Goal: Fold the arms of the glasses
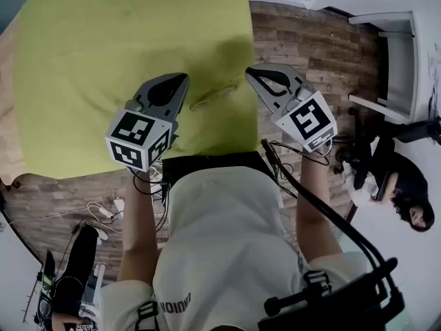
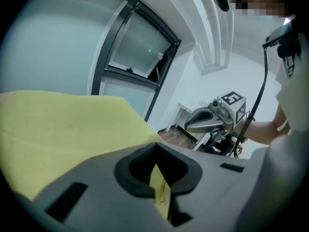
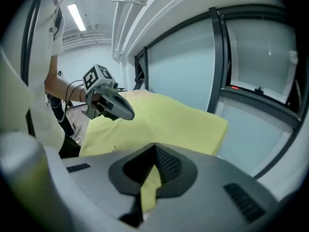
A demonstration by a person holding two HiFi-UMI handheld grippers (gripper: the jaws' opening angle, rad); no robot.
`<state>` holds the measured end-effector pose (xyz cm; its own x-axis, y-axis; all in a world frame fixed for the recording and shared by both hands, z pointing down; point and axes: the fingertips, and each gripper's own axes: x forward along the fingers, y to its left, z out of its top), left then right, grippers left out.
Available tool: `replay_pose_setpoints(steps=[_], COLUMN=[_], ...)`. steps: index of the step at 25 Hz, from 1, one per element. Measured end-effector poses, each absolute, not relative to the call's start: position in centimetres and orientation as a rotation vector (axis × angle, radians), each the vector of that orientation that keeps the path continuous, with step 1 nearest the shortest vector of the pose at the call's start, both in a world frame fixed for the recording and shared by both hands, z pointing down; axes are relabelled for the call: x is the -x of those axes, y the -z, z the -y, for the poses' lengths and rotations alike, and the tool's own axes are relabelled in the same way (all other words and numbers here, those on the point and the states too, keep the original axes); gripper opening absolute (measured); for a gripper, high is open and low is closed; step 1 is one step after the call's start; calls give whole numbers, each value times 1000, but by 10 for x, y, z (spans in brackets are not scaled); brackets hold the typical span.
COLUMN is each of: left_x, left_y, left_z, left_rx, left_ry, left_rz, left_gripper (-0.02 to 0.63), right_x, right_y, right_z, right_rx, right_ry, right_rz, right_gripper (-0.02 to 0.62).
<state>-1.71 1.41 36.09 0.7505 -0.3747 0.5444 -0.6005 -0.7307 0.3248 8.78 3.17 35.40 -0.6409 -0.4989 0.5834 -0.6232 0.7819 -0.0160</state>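
In the head view, a big yellow cloth (image 1: 103, 47) covers most of the top of the picture. A wood floor (image 1: 310, 47) shows beside it. The glasses (image 1: 213, 96) lie on the cloth near its edge. They look small and thin, so I cannot tell if their arms are folded. The left gripper (image 1: 184, 79) is just to the left of the glasses and the right gripper (image 1: 249, 72) is just to the right. Neither one touches the glasses. Both grippers have their jaws pressed together. The person's white shirt (image 1: 220, 240) fills the bottom.

In the left gripper view, the left gripper (image 2: 155, 153) has its jaws closed tight with nothing in them. Only a thin strip of yellow shows through the slit. The yellow cloth (image 2: 63, 124) lies on the left, with a window (image 2: 140, 47) behind it. The right gripper (image 2: 189, 127) hangs in the air farther off, also closed.

In the right gripper view, the right gripper (image 3: 154, 151) has its jaws together and holds nothing. The yellow cloth (image 3: 174, 120) lies ahead. The left gripper (image 3: 131, 116) hangs above the cloth, closed.
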Motion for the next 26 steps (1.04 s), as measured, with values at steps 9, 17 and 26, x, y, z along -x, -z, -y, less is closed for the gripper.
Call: replay_pose_setpoints(steps=[9,17,26], left_x=[28,26,26], left_y=[-354,-352,-361], left_z=[-17,-18,-17], left_rx=[-2470,-2476,-2475], left_ry=[-604,-609,-639], left_rz=[764,750,729], left_gripper=[14,14,14], right_x=[-84,-83,-82], right_y=[-346,-345,-354], right_z=[-26,-22,-17], right_rx=[-864,-886,-874], right_ry=[-260,-255,-266], right_rz=[2404,2402,2394], right_gripper=[19,18,20])
